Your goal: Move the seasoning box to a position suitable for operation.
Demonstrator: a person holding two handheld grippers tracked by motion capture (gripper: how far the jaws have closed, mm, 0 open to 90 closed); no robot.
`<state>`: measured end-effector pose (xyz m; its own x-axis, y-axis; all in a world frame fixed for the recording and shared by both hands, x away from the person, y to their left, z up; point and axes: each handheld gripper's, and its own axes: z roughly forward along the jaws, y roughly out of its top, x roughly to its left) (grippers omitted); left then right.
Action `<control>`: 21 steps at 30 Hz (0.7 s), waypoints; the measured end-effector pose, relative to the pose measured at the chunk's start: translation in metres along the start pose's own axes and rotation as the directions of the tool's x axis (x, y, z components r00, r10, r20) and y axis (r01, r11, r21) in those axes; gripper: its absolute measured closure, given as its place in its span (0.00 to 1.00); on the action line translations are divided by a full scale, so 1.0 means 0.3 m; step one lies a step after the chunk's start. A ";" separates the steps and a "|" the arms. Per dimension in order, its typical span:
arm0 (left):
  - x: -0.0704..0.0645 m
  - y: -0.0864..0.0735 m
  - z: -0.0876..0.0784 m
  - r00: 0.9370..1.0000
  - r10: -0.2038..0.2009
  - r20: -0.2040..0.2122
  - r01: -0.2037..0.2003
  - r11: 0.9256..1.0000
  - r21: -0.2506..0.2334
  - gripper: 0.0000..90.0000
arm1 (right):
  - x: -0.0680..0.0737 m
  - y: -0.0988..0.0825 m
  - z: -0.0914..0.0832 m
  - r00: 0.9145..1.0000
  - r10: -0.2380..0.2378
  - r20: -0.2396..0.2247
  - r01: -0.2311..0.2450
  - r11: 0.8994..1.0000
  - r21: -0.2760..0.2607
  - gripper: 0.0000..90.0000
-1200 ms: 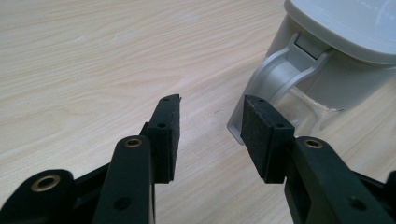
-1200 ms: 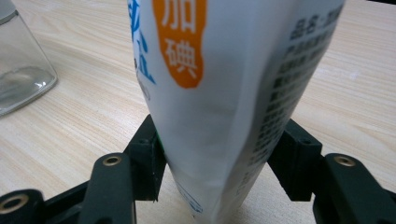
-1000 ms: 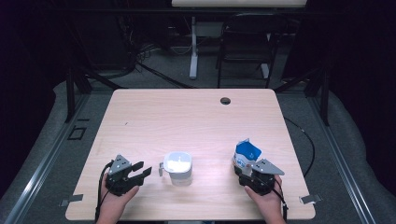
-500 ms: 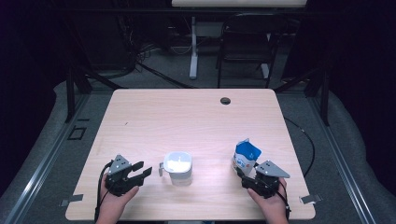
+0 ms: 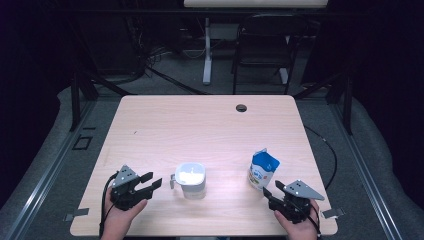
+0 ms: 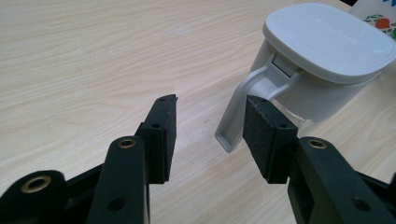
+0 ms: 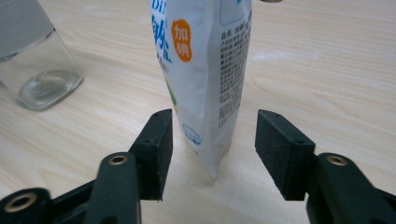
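Observation:
A white-lidded jug [image 5: 190, 179] with a clear body [image 7: 42, 70] stands near the table's front, its white handle [image 6: 250, 91] pointing left. My left gripper [image 5: 151, 181] is open just left of it; in the left gripper view [image 6: 211, 102] the handle's tip reaches into the gap beside the right pad without being pressed. A blue-and-white printed pouch [image 5: 262, 169] stands upright by itself. My right gripper [image 5: 272, 189] sits just in front of it, and its jaws have just been closing. The pouch's lower edge [image 7: 205, 93] stands in the gap, clear of both pads.
The light wooden table [image 5: 200, 130] has a round cable hole [image 5: 241, 107] near its far edge. A black chair [image 5: 262, 45] and a desk leg stand beyond it on the grey floor. Both hands rest at the table's front edge.
My right gripper has drawn back toward the front right corner, away from the pouch, which stays upright. The left gripper and the jug have not moved.

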<state>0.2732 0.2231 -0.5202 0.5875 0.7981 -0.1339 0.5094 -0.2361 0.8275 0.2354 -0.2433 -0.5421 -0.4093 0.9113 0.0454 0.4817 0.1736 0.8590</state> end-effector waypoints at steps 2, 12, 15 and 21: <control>0.002 0.006 -0.007 1.000 0.007 -0.002 -0.007 1.000 0.000 0.60 | 0.007 0.001 -0.014 1.000 -0.010 0.012 0.010 1.000 0.005 0.57; -0.003 0.023 -0.026 1.000 -0.001 0.007 0.001 1.000 -0.005 0.63 | 0.060 0.016 -0.083 0.998 -0.055 -0.030 0.053 0.998 -0.044 0.72; -0.003 0.027 -0.027 1.000 -0.012 0.011 0.012 1.000 -0.007 0.65 | 0.075 0.020 -0.078 0.996 -0.073 -0.053 0.070 0.996 -0.047 0.75; -0.005 0.045 -0.041 1.000 -0.002 0.031 0.002 1.000 -0.014 0.72 | 0.121 0.031 -0.050 0.988 -0.122 -0.093 0.120 0.992 -0.030 0.79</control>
<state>0.2715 0.2255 -0.5021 0.6057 0.7809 -0.1525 0.5021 -0.2265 0.8347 0.2134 -0.2140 -0.5249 -0.5355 0.8444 -0.0128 0.4053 0.2703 0.8733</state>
